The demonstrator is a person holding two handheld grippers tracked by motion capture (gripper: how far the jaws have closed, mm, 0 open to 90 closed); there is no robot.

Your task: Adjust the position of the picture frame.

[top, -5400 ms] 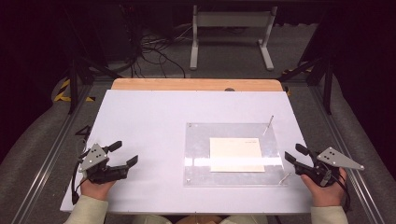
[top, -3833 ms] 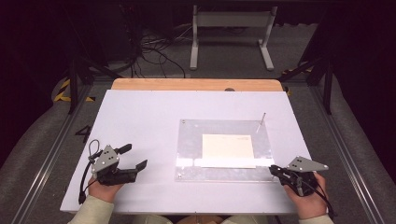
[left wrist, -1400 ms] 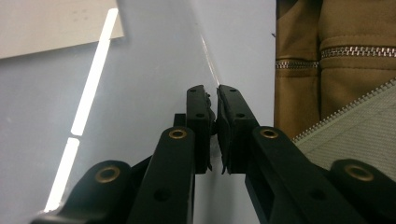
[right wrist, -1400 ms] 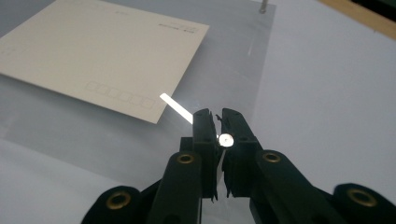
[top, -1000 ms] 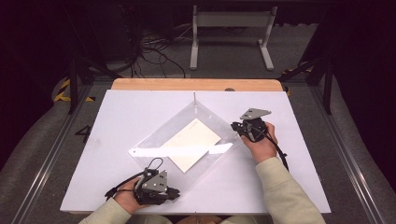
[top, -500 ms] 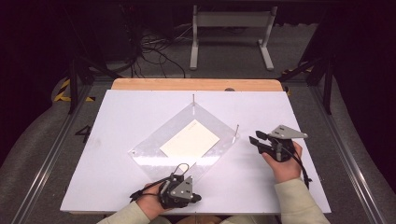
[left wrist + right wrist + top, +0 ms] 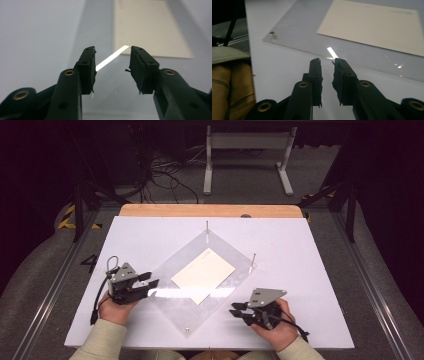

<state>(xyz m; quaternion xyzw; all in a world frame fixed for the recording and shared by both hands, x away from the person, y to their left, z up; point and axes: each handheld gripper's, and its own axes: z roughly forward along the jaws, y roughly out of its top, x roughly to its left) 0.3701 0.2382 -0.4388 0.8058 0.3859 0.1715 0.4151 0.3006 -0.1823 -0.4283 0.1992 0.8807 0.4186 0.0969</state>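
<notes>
Now the clear, shiny plastic sheet (image 7: 200,285), w/ flat cream paper (image 7: 203,275), lies cornerwise mid-table. Left gripper (image 7: 148,283) just opened, jaws apart, empty; right gripper (image 7: 236,309) just narrowed, jaws slightly apart, empty.

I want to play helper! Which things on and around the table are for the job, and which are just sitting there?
For the job:
- clear plastic plate
- cream sheet under it
- left gripper
- right gripper

Just sitting there:
- wooden board at the table's far edge
- white stand on the floor
- cables
</notes>
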